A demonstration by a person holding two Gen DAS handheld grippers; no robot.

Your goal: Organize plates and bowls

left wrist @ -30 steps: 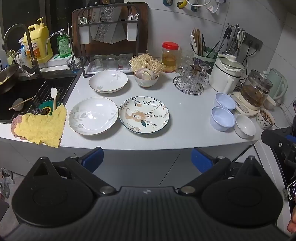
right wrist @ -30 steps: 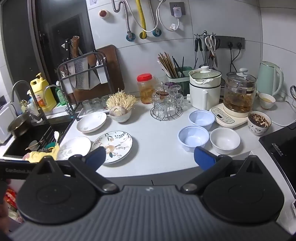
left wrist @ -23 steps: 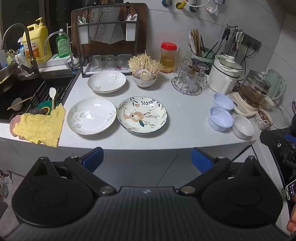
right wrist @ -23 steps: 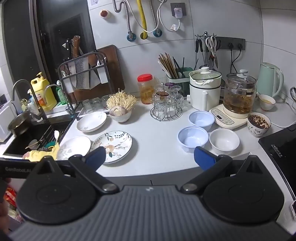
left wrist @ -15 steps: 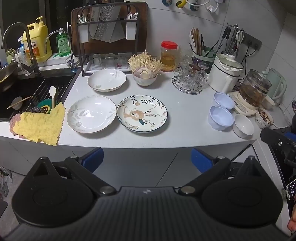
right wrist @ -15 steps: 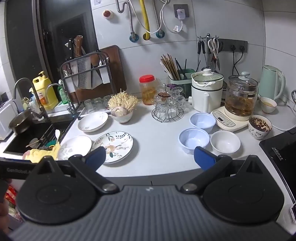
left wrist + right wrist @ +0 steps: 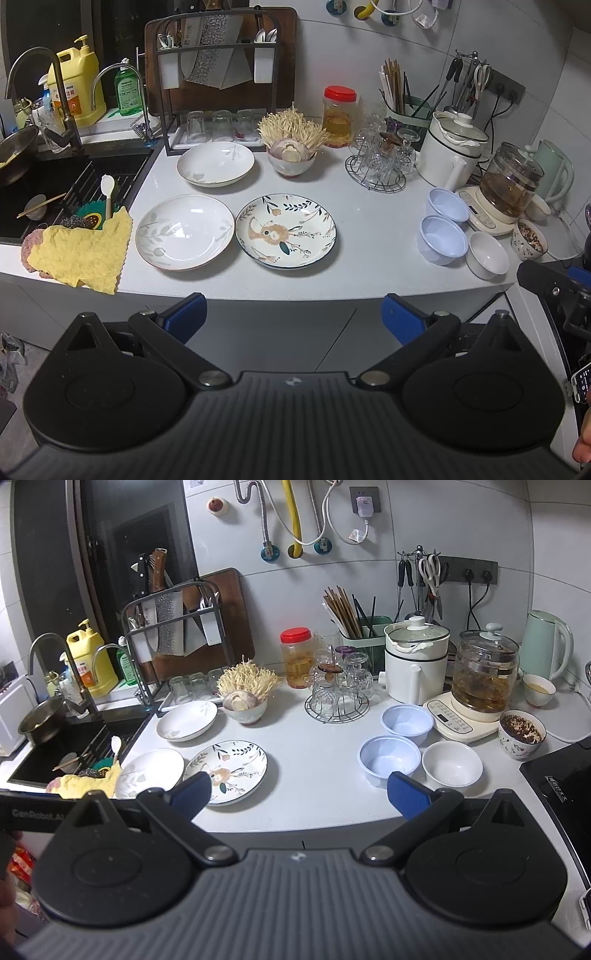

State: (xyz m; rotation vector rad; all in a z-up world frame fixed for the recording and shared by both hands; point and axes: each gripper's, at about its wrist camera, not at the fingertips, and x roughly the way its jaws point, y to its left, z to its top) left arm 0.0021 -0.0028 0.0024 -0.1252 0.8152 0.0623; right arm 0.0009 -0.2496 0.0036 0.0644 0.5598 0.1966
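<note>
Three plates lie on the white counter: a white leaf plate at front left, a floral plate beside it, and a white plate behind. Two pale blue bowls and a white bowl sit at the right. In the right wrist view I see the floral plate, the blue bowls and the white bowl. My left gripper is open and empty, short of the counter's front edge. My right gripper is open and empty, above the front edge.
A sink with utensils and a yellow cloth are at the left. A knife rack, a bowl of enoki mushrooms, a jar, a glass rack, a cooker, kettles and a filled bowl line the back and right.
Both grippers have drifted slightly; the left view shifted a little so the plates sit marginally higher. Both stay open and empty, and no dish has moved.
</note>
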